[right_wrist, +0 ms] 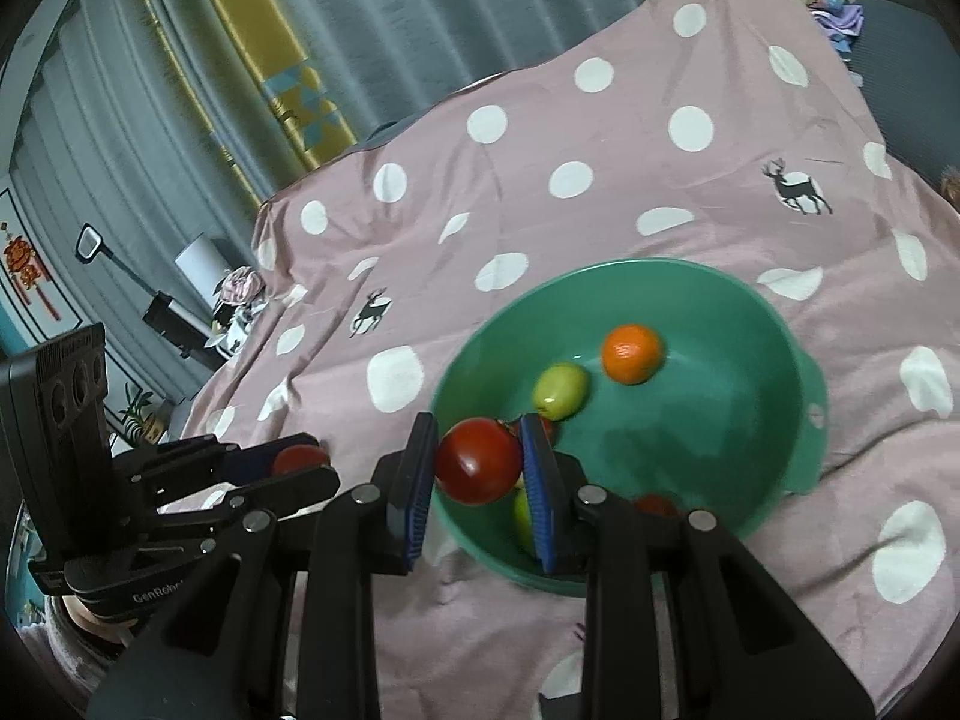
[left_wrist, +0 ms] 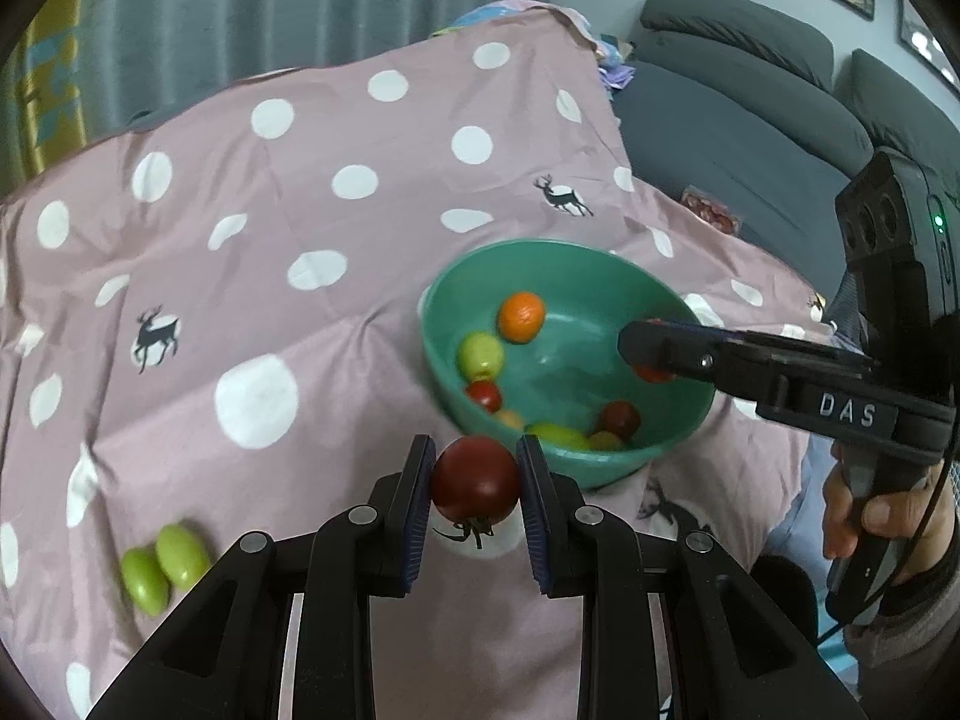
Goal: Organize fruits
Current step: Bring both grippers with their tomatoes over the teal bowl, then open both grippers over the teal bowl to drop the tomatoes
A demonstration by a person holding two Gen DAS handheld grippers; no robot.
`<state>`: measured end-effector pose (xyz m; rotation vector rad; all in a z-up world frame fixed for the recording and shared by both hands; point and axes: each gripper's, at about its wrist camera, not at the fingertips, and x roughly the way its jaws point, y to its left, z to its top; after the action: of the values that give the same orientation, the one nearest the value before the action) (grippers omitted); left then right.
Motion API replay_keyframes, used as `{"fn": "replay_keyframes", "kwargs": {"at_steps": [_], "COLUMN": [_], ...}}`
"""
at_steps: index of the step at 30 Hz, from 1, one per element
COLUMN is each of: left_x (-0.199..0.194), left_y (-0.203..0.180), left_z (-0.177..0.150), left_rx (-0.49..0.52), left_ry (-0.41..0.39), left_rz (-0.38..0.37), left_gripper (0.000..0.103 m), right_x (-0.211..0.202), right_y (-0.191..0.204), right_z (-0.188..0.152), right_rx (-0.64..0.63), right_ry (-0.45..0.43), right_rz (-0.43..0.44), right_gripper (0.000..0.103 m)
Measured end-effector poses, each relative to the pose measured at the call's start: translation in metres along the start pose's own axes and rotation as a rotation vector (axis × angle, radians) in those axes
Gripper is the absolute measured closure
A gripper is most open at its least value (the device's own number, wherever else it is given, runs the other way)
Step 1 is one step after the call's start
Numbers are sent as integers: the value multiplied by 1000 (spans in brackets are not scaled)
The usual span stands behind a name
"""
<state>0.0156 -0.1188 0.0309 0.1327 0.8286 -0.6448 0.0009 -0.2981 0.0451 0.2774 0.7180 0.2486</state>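
My left gripper (left_wrist: pixel 474 459) is shut on a dark red tomato (left_wrist: pixel 475 489), held stem down just short of the near rim of a green bowl (left_wrist: pixel 540 247). My right gripper (right_wrist: pixel 478 447) is shut on a brighter red tomato (right_wrist: pixel 474 471) above the bowl's (right_wrist: pixel 660 267) near-left rim. Inside the bowl lie an orange (right_wrist: pixel 632 353), a green fruit (right_wrist: pixel 561 390) and several small red and yellow-green fruits. Two green fruits (left_wrist: pixel 162 564) rest on the cloth at the lower left. Each wrist view also shows the other gripper: the right gripper (left_wrist: pixel 637 349) over the bowl, the left gripper (right_wrist: pixel 303 463) beside it.
A pink cloth (left_wrist: pixel 300 210) with white dots and deer covers the table and drops off at its right edge. A grey sofa (left_wrist: pixel 750 90) stands beyond that edge. Curtains (right_wrist: pixel 390 12) hang at the back. A person's hand (left_wrist: pixel 864 516) holds the right gripper's handle.
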Motion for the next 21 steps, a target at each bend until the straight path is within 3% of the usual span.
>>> {"fn": "replay_keyframes", "kwargs": {"at_steps": [21], "left_x": [60], "left_y": [-33], "left_z": [34], "left_rx": [80], "left_ry": [49], "left_rz": [-18], "left_gripper": [75], "right_x": [-5], "right_y": [-39], "right_z": [-6], "right_rx": [29], "right_ry": [-5], "right_rz": [-87], "right_gripper": [74]}}
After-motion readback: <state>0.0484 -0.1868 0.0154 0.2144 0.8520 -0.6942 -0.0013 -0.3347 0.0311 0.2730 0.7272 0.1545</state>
